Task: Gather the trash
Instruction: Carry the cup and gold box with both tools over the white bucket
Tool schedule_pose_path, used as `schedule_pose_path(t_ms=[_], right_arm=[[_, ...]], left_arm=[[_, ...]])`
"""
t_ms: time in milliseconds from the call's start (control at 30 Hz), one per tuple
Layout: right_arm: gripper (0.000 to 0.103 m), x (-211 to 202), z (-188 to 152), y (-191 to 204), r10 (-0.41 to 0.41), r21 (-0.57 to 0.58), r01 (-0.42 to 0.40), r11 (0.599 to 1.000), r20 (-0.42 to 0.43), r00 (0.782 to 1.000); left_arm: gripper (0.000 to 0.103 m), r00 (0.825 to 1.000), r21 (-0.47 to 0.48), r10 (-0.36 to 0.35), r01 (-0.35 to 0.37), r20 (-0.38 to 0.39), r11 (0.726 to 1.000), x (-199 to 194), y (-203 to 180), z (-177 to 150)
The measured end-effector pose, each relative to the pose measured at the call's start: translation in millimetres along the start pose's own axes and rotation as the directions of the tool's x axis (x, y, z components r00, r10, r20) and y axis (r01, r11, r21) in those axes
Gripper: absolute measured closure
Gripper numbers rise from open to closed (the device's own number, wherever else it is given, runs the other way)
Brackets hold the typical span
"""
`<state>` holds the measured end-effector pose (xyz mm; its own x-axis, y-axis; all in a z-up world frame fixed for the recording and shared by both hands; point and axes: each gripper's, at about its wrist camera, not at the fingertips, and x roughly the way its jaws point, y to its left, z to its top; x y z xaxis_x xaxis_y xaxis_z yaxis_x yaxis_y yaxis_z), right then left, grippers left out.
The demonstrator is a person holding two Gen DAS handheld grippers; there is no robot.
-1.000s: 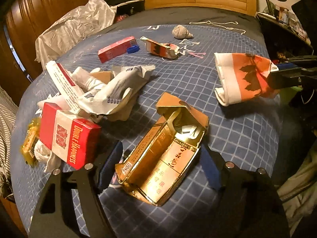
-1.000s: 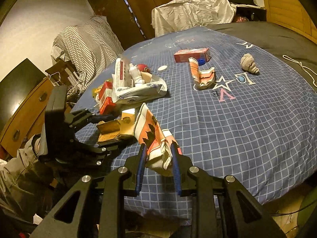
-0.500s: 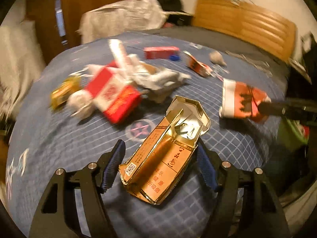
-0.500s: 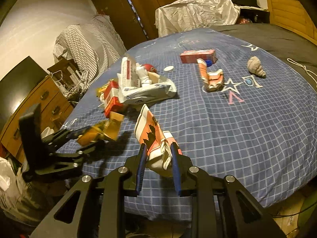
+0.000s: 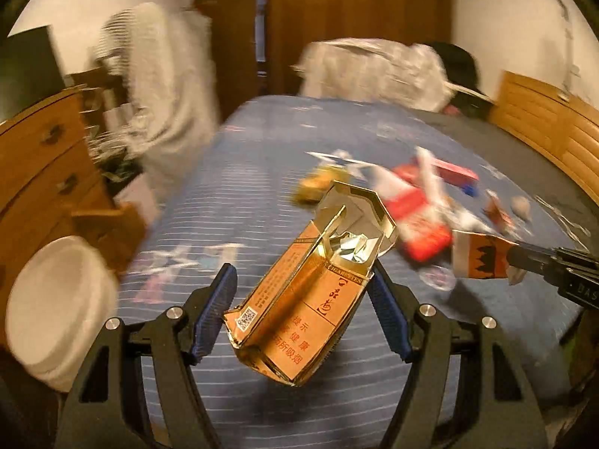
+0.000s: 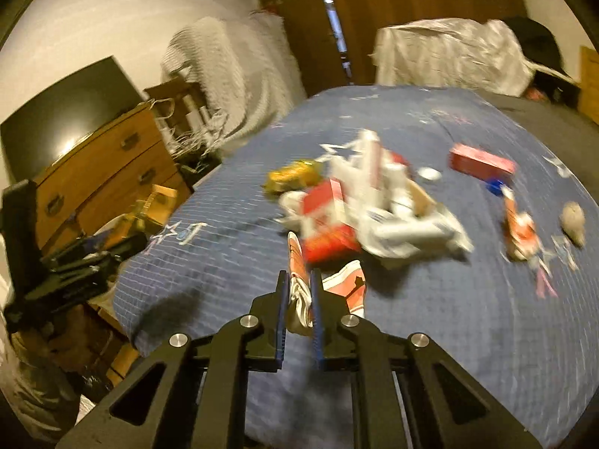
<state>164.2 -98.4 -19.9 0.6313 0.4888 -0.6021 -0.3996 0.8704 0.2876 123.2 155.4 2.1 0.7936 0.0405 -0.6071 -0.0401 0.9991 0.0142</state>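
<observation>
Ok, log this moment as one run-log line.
left gripper: holds gold cigarette carton, lifted | right gripper: shut on orange-white wrapper | remaining trash pile: on bed | white bin: lower left

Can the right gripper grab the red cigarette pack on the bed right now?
Probably not: the right gripper is shut on the orange-and-white wrapper, so its jaws are occupied, though the red cigarette pack lies just ahead.
</observation>
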Motion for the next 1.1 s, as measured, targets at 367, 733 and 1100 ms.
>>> schedule_pose_path(t_ms=[367, 733, 1100], right_arm=[[0.091, 56.2, 62.1, 110.9, 0.124, -0.122, -0.13, 0.984, -0.056, 0.991], [0.091, 101.8, 139.9, 290.4, 0.28, -0.282, -0.289, 0.915, -0.072, 0.957], [0.091, 178.8, 163.7, 431.2, 0.303, -0.342, -0.343, 0.875, -0.167, 0.938]], left_arm=[[0.035, 0.969, -0.222, 0.247, -0.244, -0.015, 0.944, -36.4, 151.4, 6.5], [0.035, 0.929, -0.315, 0.368, -0.363, -0.044, 0.877, -64.1, 268.9, 27.6], [0.035, 0.897, -0.368, 0.43, -0.437, -0.106, 0.821, -66.5, 342.5, 18.3]])
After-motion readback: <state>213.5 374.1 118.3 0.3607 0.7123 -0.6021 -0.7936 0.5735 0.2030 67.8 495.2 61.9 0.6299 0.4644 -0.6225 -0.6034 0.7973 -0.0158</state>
